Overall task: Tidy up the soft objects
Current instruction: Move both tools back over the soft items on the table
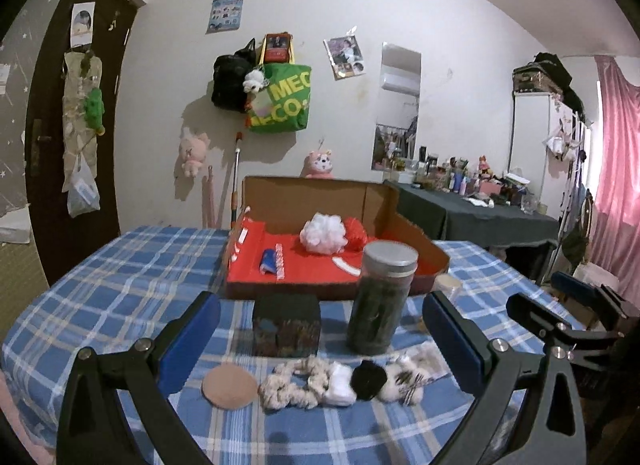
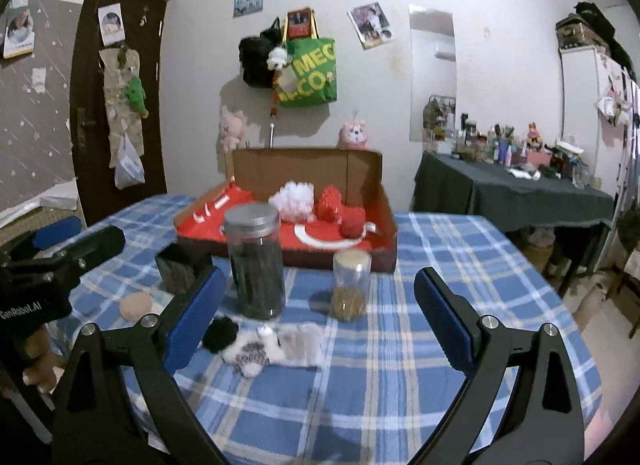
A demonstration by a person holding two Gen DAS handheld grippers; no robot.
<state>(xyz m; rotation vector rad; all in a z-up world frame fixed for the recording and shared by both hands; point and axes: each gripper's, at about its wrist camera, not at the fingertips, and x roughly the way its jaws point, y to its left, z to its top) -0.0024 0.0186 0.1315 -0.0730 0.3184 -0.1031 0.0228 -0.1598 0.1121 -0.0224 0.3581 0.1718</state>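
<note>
Fluffy scrunchies (image 1: 296, 383) and a puff (image 1: 229, 386) lie unsorted just ahead of both wide-apart, empty hand-held grippers (image 1: 320, 349) (image 2: 316, 317); pompoms (image 1: 323, 232) already fill the box (image 1: 320, 201) beyond.

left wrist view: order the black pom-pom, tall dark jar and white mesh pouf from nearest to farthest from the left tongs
1. Black pom-pom, on the tablecloth between the left tongs.
2. Tall dark jar, standing just behind it.
3. White mesh pouf, back inside the red-lined box.

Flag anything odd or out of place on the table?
Nothing spilled or damaged. The soft scrunchies and round pad lie loose on the plaid cloth, outside the open box where the white pouf already sits. Both jars stand upright. Both tools are open, holding nothing.
</note>
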